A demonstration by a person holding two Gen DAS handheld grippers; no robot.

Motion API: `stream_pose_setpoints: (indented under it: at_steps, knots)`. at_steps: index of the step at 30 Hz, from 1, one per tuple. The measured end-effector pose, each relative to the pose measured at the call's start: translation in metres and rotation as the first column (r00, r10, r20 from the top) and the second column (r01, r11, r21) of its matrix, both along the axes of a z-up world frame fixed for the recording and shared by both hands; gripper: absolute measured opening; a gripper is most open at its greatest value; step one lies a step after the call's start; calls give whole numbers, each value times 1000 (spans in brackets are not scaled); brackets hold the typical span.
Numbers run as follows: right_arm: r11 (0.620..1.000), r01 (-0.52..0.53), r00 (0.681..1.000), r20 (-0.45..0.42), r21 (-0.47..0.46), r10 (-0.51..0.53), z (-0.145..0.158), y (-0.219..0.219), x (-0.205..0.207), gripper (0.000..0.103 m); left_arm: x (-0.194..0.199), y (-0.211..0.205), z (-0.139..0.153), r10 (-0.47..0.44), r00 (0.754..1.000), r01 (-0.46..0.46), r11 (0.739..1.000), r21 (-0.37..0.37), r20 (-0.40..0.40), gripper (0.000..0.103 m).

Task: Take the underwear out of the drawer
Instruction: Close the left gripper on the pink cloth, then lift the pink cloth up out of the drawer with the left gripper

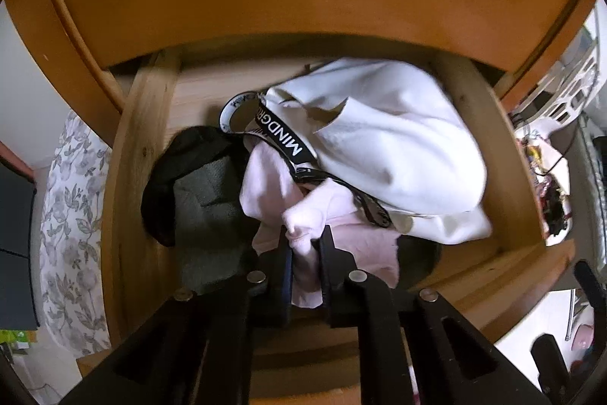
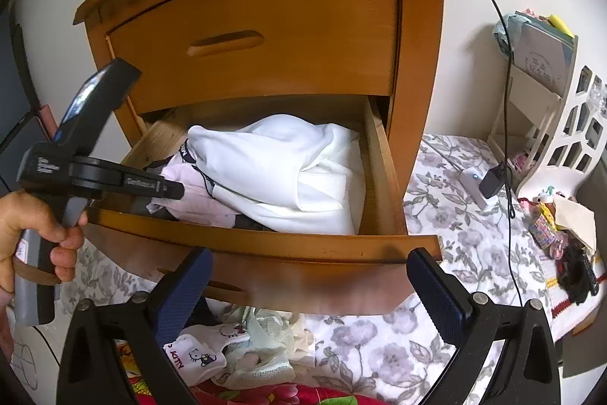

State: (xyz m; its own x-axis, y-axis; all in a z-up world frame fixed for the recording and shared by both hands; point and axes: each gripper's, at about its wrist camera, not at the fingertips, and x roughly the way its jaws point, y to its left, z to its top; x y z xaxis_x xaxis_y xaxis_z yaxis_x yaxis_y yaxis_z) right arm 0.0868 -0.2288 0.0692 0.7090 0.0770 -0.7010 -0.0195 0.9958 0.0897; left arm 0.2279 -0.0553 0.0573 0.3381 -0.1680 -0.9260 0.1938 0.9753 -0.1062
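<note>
The wooden drawer stands pulled out of the nightstand, full of clothes. In the left wrist view my left gripper is shut on a fold of pale pink underwear at the front of the drawer. Beside it lie a white garment, a black waistband with white letters and dark grey-black fabric. The right wrist view shows the left gripper reaching over the drawer front onto the pink underwear, held by a hand. My right gripper hangs open in front of the drawer, holding nothing.
The closed upper drawer sits above the open one. Below the drawer front lies a pile of small garments on a flowered bedsheet. A white cut-out rack, a cable and charger and clutter stand at the right.
</note>
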Motion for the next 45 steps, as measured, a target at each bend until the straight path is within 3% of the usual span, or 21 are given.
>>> stream_pose_setpoints:
  at_steps: [13,21,36,40,45]
  knots:
    - [1000,18,1000,16,14,-18,6,-5,-10,103,-31,6,71,7,990,12,991,-134,142,9]
    - [1000,23,999,32,21,-23,14,-6,-18,103,-45,20,115,29,965,17,985,-173,260,9]
    - [999,22,998,66,31,-24,29,-5,-36,103,-86,33,189,52,884,48,978,-201,465,9]
    - [999,20,997,75,35,-23,33,-5,-41,103,-99,36,208,68,854,45,978,-204,515,9]
    - [999,19,996,87,39,-23,38,-6,-48,103,-122,37,237,91,800,45,976,-211,593,9]
